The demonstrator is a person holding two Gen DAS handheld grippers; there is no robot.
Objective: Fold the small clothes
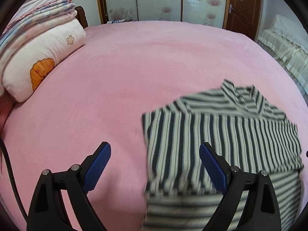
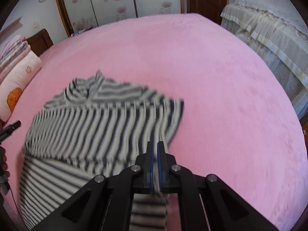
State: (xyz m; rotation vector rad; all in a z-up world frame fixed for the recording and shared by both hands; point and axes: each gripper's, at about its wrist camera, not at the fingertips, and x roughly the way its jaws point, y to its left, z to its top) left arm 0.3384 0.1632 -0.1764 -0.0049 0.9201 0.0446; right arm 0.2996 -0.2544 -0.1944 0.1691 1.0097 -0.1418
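Striped shirt (image 1: 221, 134) is lying on the pink bedspread (image 1: 134, 67), collar end pointing toward the far side of the bed, part of the fabric doubled over the body so vertical stripes are sitting above horizontal ones nearer the cameras. Cloth is looking motion-blurred in both views. Right gripper (image 2: 155, 148) is pinching a bunched strip of the shirt's right-hand edge between its blue pads (image 2: 152, 165), jaws nearly touching with the fabric running down between them and out below. That pinched section is pulling up off the bed toward the gripper, the rest of the shirt spreading left of it. Left gripper (image 1: 155, 146) is standing wide apart, nothing between its fingers, its right finger (image 1: 211, 169) showing over the shirt's left part and its left finger over bare pink cover; whether it is touching the cloth I cannot tell. Left edge of the shirt is falling between the two left fingers. Stacked folded bedding (image 1: 38, 44), with a white quilt carrying an orange print, is sitting at the far left of the bed, well apart from the shirt. Cream frilled cover (image 2: 269, 38) is draping furniture beside the bed on the right.
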